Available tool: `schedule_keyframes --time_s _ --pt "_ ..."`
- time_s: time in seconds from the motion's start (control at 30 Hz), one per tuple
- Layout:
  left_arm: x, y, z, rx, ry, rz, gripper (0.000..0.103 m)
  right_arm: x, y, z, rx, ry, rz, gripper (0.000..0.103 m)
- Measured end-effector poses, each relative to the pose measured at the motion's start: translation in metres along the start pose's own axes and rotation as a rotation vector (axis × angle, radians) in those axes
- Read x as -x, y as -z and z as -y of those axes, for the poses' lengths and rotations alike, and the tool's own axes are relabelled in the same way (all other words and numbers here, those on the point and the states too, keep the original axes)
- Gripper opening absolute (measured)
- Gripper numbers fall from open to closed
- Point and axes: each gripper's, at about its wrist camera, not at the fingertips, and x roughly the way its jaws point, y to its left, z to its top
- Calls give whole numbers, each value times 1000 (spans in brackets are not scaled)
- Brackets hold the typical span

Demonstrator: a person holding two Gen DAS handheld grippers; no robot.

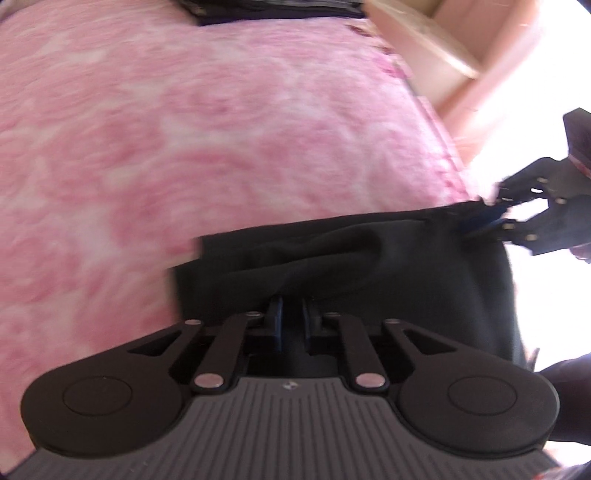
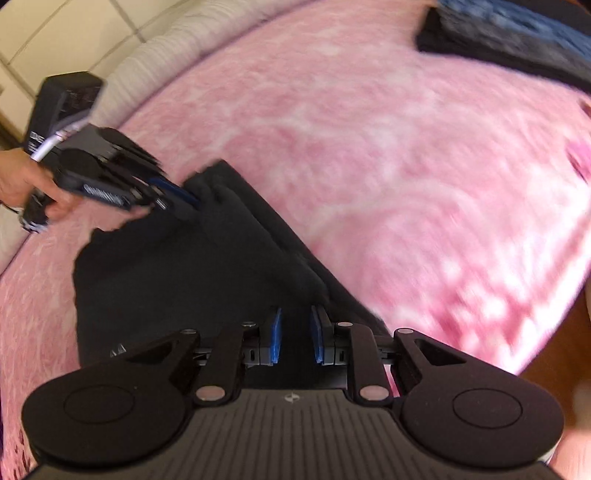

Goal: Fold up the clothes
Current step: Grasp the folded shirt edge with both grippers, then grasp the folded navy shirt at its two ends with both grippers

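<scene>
Black garment (image 2: pixel 207 266) lies folded near the bed's edge on a pink blanket (image 2: pixel 388 140), wide open blanket beyond it. Left gripper (image 1: pixel 290 310) and right gripper (image 2: pixel 297 328) each reach in low at opposite corners, jaws pinching the cloth. Dark folded pile (image 2: pixel 517 40) sits well apart at the far side.

Bed cover: a fluffy pink-and-white mottled blanket (image 1: pixel 184 147) fills most of both views, blurred.
Bed edge: a ribbed pale grey cover (image 2: pixel 155 51) runs along the blanket's border.
Wall: cream tiles with thin dark joints (image 2: pixel 66 26) beyond the bed.
Furniture: a pale wooden unit (image 1: pixel 436 40) near the bed corner.
Light: strong, washing the area beside the bed to white (image 1: pixel 535 85).
</scene>
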Motion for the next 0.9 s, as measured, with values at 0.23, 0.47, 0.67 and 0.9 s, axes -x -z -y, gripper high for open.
schedule_keyframes --time_s 0.23,0.47,0.67,0.9 --pt "53 26 -12 -19 -191 18 45 26 15 -21 29 51 2 36" --pt "50 89 56 -230 -144 -56 44 15 25 -90 118 -30 11 35" --pt "34 138 33 -114 -255 -46 60 5 54 -126 61 39 -19 35" --pt "84 152 70 -274 -332 90 39 28 88 -164 7 96 8 36"
